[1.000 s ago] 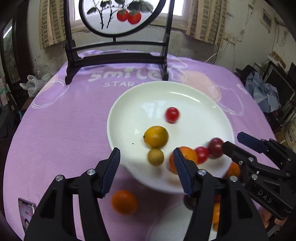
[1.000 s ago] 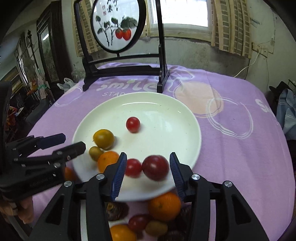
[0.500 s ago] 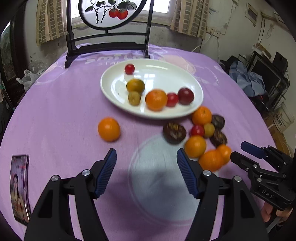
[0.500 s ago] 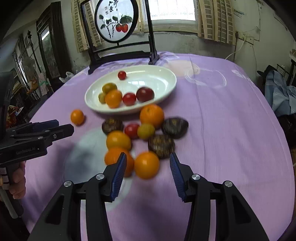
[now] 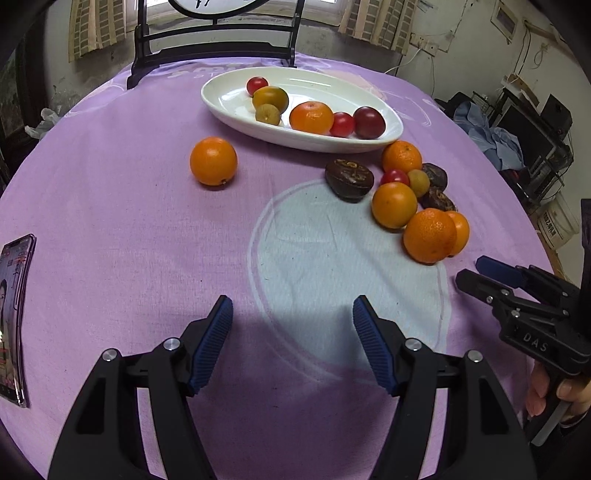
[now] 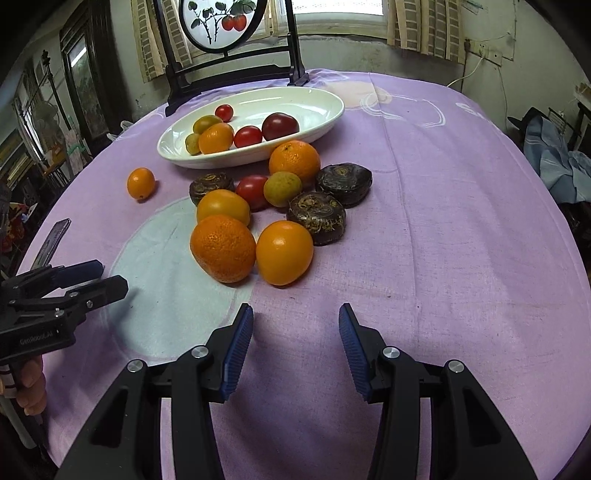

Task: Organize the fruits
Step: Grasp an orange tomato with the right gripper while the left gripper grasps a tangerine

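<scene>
A white oval plate (image 5: pixel 384 142) (image 6: pixel 325 122) at the far side of the table holds several fruits: an orange (image 5: pixel 311 117), red tomatoes and small yellow-green fruits. A pile of oranges (image 6: pixel 222 248), tomatoes and dark brown fruits (image 6: pixel 316 217) lies on the purple cloth in front of the plate. One orange (image 5: pixel 213 160) (image 6: pixel 140 182) lies alone to the left. My left gripper (image 5: pixel 291 345) is open and empty over the near cloth. My right gripper (image 6: pixel 295 345) is open and empty, just short of the pile.
A phone (image 5: pixel 13 317) lies at the table's left edge. A black stand with a round painted panel (image 6: pixel 221 22) stands behind the plate. Clothes and equipment (image 5: pixel 517 125) sit beyond the right edge.
Both grippers have pulled back from the plate toward the near edge of the table. The pile of loose fruits has come into view. Both stay open and empty.
</scene>
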A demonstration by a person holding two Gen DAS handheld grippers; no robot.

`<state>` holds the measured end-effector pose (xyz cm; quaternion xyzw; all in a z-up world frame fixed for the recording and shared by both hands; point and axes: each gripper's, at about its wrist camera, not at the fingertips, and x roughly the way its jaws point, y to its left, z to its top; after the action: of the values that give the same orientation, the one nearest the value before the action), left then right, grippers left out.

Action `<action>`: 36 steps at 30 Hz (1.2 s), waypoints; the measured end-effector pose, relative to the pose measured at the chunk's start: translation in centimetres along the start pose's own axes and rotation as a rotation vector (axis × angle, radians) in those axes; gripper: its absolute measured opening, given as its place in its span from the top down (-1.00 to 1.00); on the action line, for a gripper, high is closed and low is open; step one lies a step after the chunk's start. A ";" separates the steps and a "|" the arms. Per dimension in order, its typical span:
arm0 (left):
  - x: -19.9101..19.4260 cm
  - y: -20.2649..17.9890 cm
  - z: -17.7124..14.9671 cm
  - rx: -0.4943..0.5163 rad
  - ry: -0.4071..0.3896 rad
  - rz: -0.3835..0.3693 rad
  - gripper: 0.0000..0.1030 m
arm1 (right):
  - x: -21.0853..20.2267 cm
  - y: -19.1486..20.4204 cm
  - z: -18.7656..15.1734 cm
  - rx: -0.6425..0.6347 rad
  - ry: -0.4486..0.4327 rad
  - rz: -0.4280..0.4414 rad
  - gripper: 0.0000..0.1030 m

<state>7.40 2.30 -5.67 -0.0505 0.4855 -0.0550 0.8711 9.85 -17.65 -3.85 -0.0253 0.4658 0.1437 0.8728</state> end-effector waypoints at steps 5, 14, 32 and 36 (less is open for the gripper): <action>0.0 -0.1 0.3 0.009 -0.007 -0.002 -0.32 | 0.9 0.6 0.8 -0.033 0.006 -0.046 0.05; 0.1 0.2 0.7 -0.015 0.017 -0.028 -0.49 | 2.6 1.2 3.2 -0.035 0.010 -0.052 0.19; 0.7 -6.0 0.9 0.107 0.015 -0.010 -0.50 | -2.1 -2.5 -0.8 0.050 -0.036 0.025 0.26; 2.1 -8.1 1.5 0.123 0.027 -0.006 -0.50 | -2.8 -3.5 -1.3 0.057 -0.054 0.038 0.26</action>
<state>9.36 -5.91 -5.49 0.0025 0.4927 -0.0880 0.8658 8.27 -21.86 -2.59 0.0125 0.4462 0.1476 0.8826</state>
